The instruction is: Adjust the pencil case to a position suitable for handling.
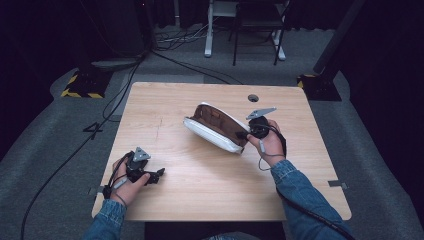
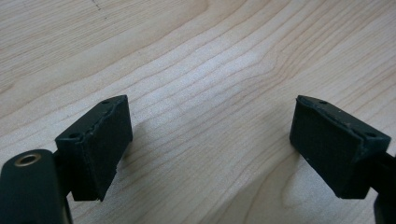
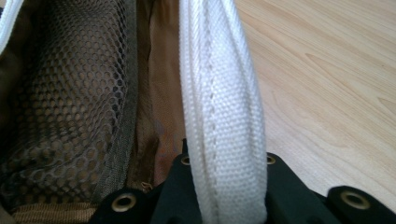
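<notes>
Right gripper (image 1: 248, 133) clamps the white rim of the open brown-lined case (image 1: 216, 127) at frame centre; left gripper (image 1: 158, 175) — jaws spread, empty — rests lower left on the table (image 1: 200, 175).

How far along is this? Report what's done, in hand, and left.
Done: the white case lies open, brown mesh lining showing. In hand: the right gripper is clamped on its white rim. Left: unclear; the left gripper rests open on the table.
</notes>
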Action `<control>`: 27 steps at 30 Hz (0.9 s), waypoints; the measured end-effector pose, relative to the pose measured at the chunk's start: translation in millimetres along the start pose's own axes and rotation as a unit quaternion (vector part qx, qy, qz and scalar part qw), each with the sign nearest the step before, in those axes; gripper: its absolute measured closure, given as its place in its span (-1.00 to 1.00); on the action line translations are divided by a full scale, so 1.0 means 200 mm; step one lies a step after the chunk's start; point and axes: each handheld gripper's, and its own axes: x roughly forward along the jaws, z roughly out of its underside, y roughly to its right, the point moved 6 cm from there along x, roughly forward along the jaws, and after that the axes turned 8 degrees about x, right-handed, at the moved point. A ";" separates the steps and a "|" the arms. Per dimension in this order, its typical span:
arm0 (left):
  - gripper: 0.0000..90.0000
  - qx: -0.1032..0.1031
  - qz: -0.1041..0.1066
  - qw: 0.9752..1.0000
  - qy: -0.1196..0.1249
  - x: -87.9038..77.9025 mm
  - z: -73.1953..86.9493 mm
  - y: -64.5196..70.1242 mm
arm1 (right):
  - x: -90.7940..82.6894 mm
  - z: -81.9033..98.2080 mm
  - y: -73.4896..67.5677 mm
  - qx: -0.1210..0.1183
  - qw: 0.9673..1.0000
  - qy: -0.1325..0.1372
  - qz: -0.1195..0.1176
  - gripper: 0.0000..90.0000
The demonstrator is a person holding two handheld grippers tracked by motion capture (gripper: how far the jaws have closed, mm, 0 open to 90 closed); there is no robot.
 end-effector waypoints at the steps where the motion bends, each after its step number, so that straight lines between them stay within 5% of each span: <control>1: -0.71 0.000 0.000 1.000 0.000 0.00 0.00 0.00 | -0.02 0.00 -0.01 -0.004 1.000 0.002 -0.003 0.95; 13: -0.71 0.000 0.000 1.000 0.000 0.00 0.00 0.00 | -0.20 0.06 -0.17 -0.028 0.999 0.015 -0.041 0.95; 27: -0.71 0.000 0.000 1.000 0.001 0.00 0.00 0.00 | -0.30 0.20 -0.34 -0.059 0.995 0.005 -0.081 0.95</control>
